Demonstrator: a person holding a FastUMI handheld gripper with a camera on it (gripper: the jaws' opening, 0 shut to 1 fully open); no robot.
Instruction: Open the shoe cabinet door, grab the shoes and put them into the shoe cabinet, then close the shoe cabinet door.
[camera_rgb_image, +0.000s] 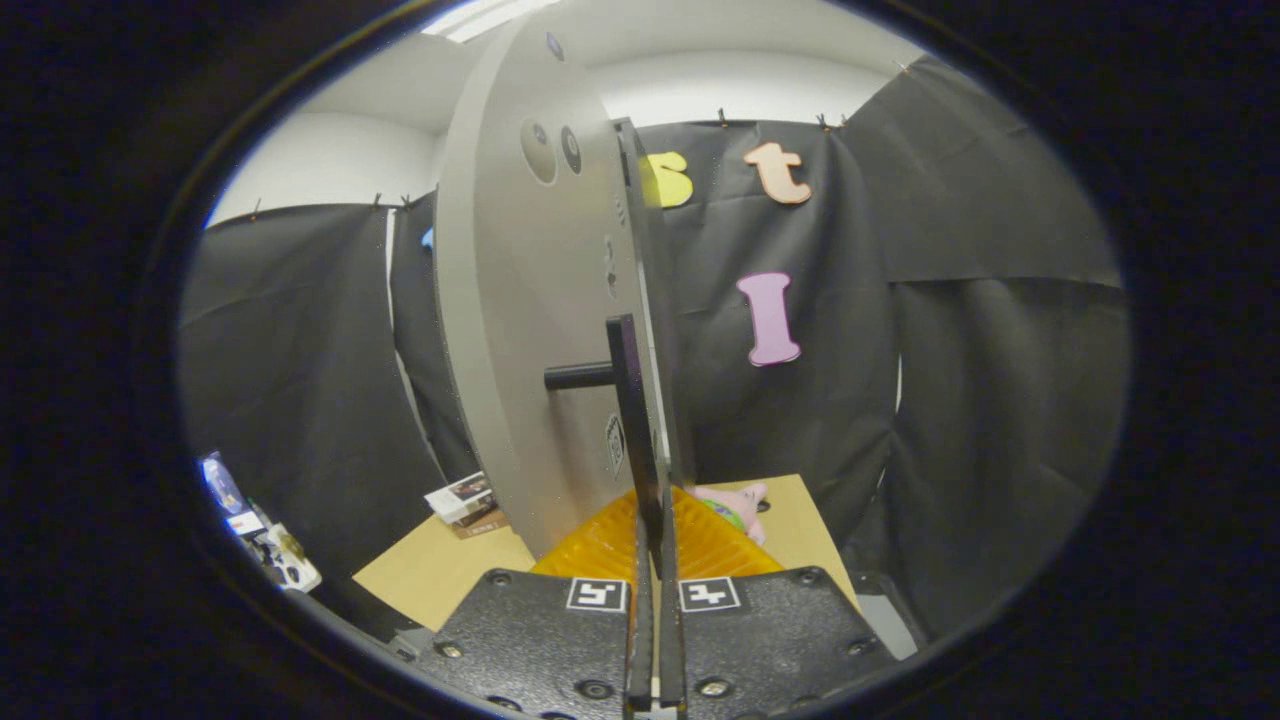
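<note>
The grey shoe cabinet door (520, 330) stands edge-on straight ahead of me, its broad face turned to the left. A black bar handle (628, 400) sticks out from that face on a short black post and runs down into the gap between my fingers. My gripper (656, 590) is shut on the lower end of this handle, with a finger (640, 600) pressing on each side. The cabinet's inside is hidden behind the door.
An orange ribbed object (610, 545) lies just beyond the fingers on a tan table top (800, 520). A pink plush toy (738, 500) lies on it right of the door. A small printed box (460, 498) and loose clutter (265, 545) sit to the left.
</note>
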